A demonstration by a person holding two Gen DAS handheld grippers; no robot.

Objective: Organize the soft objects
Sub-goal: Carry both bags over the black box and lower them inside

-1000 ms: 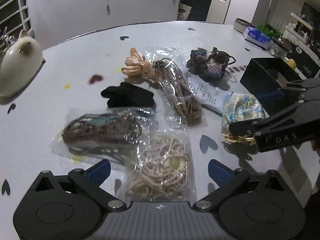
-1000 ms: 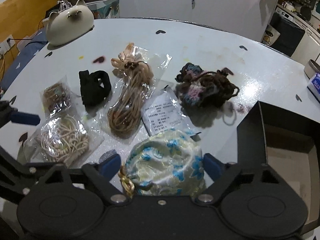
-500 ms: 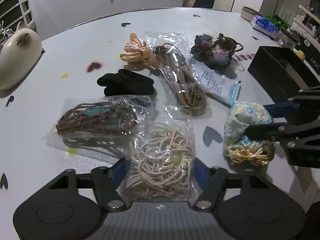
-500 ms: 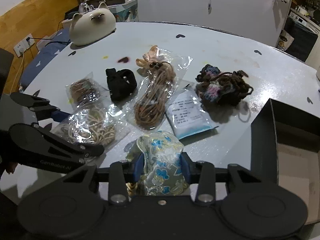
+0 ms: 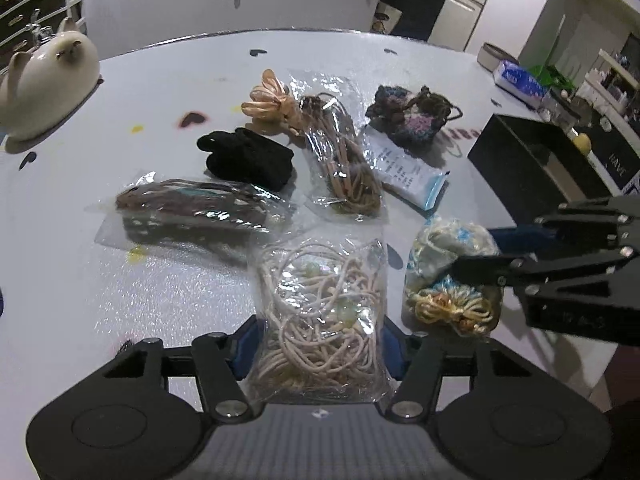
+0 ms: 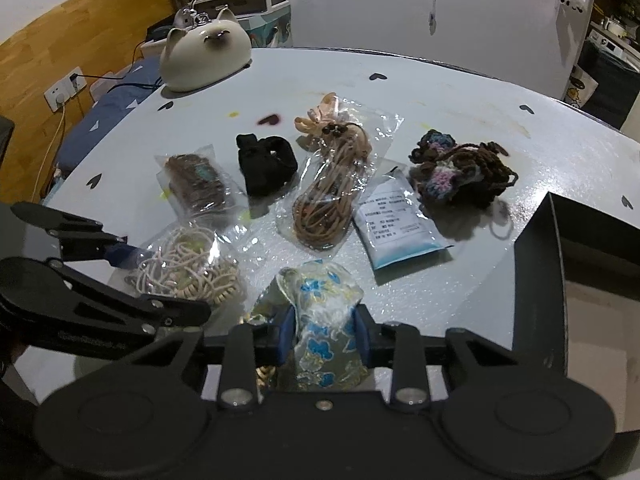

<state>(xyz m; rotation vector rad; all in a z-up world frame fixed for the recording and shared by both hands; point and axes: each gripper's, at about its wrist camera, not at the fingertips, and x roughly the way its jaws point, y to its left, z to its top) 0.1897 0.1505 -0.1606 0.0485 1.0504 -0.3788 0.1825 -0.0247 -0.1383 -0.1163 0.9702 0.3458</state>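
**Both grippers loaded, nothing in the box yet**

Landmark = black box (image 6: 576,264), open-top, at the table's (image 5: 120,304) right edge. Largest to smallest:

- Table: white round top, all soft items spread to the left of the box.
- Box: looks empty as far as the wall lets me see. Presumably the drop target.
- Left gripper (image 5: 320,344): jaws closed down onto the clear bag of cream cord (image 5: 320,312), the item farthest from the box. Grip is on slick film over loose coils.
- Right gripper (image 6: 323,334): jaws pinched narrow on the blue-floral brocade pouch (image 6: 324,312), just left of the box's near corner. Pouch is bunched up between the pads; its gold tassel end (image 5: 452,308) hangs low on the near side.
- Not yet picked, all left of the box: crochet pouch (image 6: 452,176) nearest it, then white sachet (image 6: 396,220), bagged tan cord (image 6: 332,196), black fabric piece (image 6: 264,164), bagged brown cord (image 6: 196,184).

Risks:
- Cord bag: film can slide out of the pads, or the cord shifts to the low end and the bag swings and drops when lifted.
- Pouch: slippery brocade, narrow pinch; could slip out. Tassel may catch the box wall on the way in.
- Both grippers sit close together; lifting at once risks a clash, and the left one must cross over the right's path to reach the box.
- A low sweep could drag the sachet or crochet pouch.
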